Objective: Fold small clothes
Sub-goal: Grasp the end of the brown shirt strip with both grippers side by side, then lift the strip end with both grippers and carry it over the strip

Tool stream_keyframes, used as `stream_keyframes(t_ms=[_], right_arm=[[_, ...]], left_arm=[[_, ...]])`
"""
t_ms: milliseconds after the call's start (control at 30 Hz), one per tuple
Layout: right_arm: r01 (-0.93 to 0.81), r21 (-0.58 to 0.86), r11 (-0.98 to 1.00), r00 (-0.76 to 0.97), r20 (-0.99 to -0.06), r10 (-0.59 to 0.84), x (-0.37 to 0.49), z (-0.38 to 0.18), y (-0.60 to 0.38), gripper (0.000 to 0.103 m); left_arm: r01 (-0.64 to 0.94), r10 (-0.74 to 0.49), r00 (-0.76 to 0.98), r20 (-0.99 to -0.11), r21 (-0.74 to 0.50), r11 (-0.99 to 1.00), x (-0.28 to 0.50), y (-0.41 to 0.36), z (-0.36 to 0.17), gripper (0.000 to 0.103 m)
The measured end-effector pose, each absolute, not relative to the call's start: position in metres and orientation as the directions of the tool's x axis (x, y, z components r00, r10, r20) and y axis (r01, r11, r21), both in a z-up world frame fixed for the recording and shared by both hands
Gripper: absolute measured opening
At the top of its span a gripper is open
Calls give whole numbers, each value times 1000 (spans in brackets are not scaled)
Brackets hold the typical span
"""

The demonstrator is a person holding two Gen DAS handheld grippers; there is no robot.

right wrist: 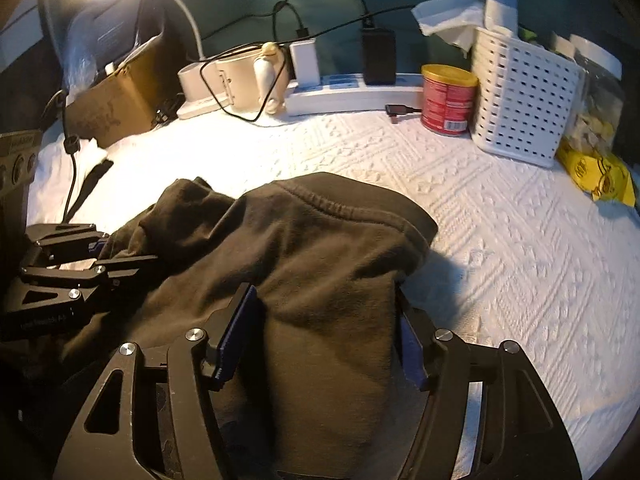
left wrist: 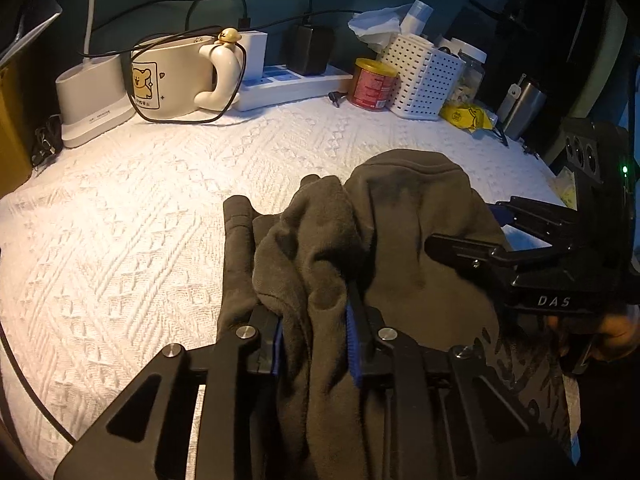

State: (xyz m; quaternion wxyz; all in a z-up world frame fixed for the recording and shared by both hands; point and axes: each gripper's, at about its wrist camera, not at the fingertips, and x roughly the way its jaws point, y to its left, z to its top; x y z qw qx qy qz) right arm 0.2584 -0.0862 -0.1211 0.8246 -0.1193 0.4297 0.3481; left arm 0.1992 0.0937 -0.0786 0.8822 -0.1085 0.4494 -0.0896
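Note:
A dark grey-brown small garment (left wrist: 360,240) lies bunched on the white textured cloth (left wrist: 140,220). My left gripper (left wrist: 316,320) is shut on a fold of the garment, with fabric draped between and over its blue-padded fingers. In the right wrist view the garment (right wrist: 312,260) drapes over and between my right gripper (right wrist: 324,320), whose jaws stand wide apart with the cloth bulging between them. The right gripper shows in the left wrist view (left wrist: 480,236) at the garment's right side. The left gripper shows in the right wrist view (right wrist: 100,256) at the garment's left.
Along the back stand a cream mug (left wrist: 180,76), a white power strip (left wrist: 288,84) with chargers and cables, a red can (left wrist: 374,84), a white perforated basket (left wrist: 424,76), a yellow packet (left wrist: 468,116) and a metal tumbler (left wrist: 524,108). A cardboard box (right wrist: 116,104) sits back left.

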Motion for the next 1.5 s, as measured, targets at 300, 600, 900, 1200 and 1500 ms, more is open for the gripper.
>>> stream_keyframes(t_ms=[300, 600, 900, 1200, 1500], right_arm=[[-713, 98, 694, 400, -756, 518, 245, -110, -82, 18], [-721, 86, 688, 441, -709, 551, 223, -82, -83, 16], [-725, 20, 689, 509, -658, 555, 192, -49, -86, 14], [-719, -4, 695, 559, -596, 576, 158, -15, -93, 14], [-714, -30, 700, 601, -540, 589, 121, 17, -93, 14]], left_arm=[[63, -263, 596, -759, -282, 957, 192, 90, -71, 20], [86, -263, 645, -718, -274, 958, 175, 84, -47, 20], [100, -250, 712, -656, -258, 961, 149, 77, -19, 19], [100, -228, 768, -599, -239, 966, 121, 77, 4, 19], [111, -218, 818, -533, -227, 968, 89, 79, 31, 19]])
